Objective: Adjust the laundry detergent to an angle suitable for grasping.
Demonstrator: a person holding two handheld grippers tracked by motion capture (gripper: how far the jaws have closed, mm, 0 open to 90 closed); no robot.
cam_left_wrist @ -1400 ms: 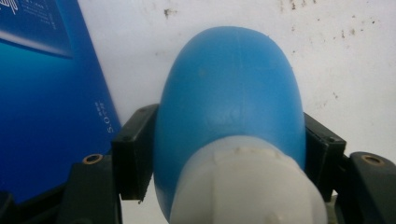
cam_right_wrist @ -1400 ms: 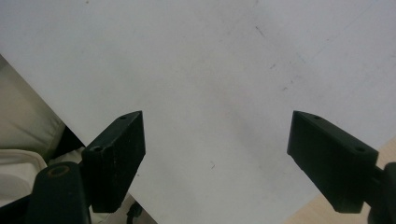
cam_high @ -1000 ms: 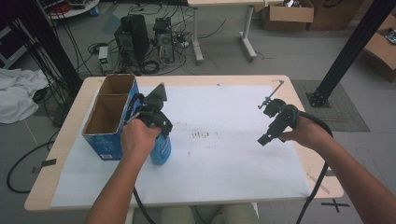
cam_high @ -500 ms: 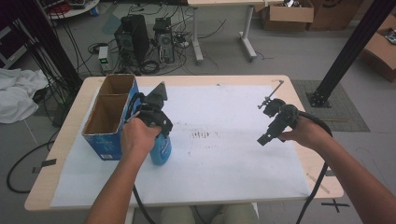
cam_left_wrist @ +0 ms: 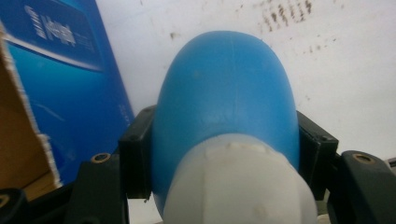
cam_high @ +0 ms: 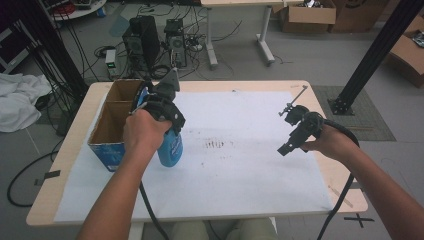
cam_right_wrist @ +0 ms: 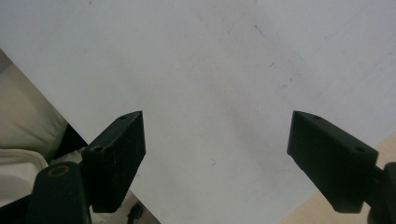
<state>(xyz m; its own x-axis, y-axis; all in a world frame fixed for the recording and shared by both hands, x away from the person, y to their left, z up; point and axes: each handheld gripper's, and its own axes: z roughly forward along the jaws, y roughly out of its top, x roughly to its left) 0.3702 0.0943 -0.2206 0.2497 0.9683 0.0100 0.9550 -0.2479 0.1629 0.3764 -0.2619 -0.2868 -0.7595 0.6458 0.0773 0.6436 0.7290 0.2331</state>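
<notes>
1. The left gripper [cam_high: 167, 117] is clenched on a blue bottle [cam_high: 170, 147], its jaws pressing the bottle's two sides just below the white cap [cam_left_wrist: 233, 186], as the left gripper view shows

2. The bottle hangs just beside the open box [cam_high: 112, 125], at the left of the white sheet [cam_high: 240, 165] that covers the table [cam_high: 50, 200]; whether its base clears the sheet I cannot tell for sure

3. The right gripper [cam_high: 295, 135] is released: its jaws stand wide apart over bare sheet, nothing between them, well apart from the bottle

4. Risk: the grip sits on a smooth, rounded shoulder, so the bottle could slide down out of the jaws or swing under them

5. Risk: the box wall is just beside the bottle; a sideways move that is too low would likely knock the bottle against the box edge and twist it in the jaws or push the box

6. Risk: if the cap is loose, a tilt might spill; the cap's seal cannot be judged

7. The bottle's long axis runs near upright, tilted a little; the cap end points up into the gripper and the rounded base points down to the sheet
</notes>
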